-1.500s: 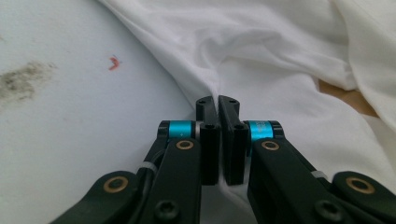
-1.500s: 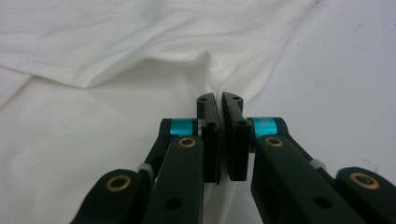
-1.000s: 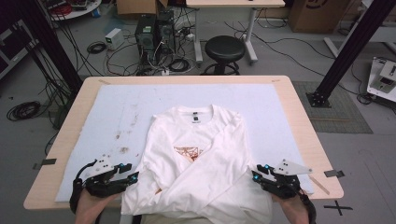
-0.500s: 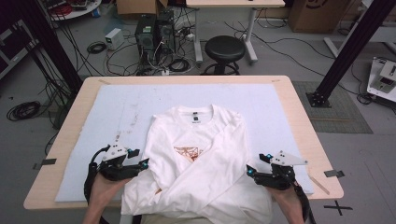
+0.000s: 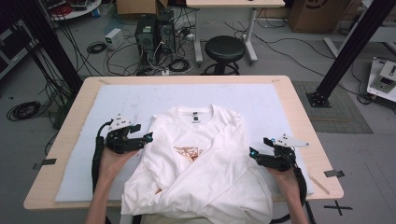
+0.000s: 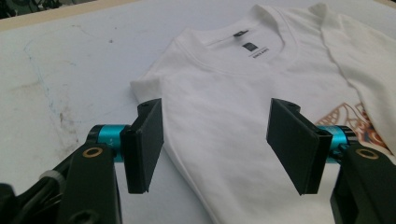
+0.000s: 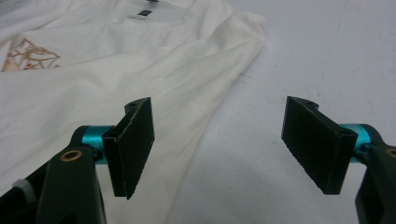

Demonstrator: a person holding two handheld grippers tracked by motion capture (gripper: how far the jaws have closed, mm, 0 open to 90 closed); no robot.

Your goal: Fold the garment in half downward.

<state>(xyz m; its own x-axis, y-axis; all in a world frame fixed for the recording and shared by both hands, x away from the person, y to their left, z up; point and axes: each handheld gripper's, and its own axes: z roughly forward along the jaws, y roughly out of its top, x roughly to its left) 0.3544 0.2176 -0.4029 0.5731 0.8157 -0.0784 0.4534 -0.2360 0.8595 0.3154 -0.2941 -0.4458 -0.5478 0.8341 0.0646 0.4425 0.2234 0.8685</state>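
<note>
The white T-shirt [image 5: 196,163] lies flat on the pale mat [image 5: 261,100], collar away from the person, sleeves folded across its front. At its left edge the left gripper [image 5: 140,139] hovers, jaws just opened wider, nothing between them. At its right edge the right gripper [image 5: 256,153] stands open, empty

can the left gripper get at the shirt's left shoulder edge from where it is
Probably yes. The left gripper sits right beside the t-shirt, jaws open with nothing between them, and the shoulder edge lies flat on the white mat just ahead with nothing in the way.
</note>
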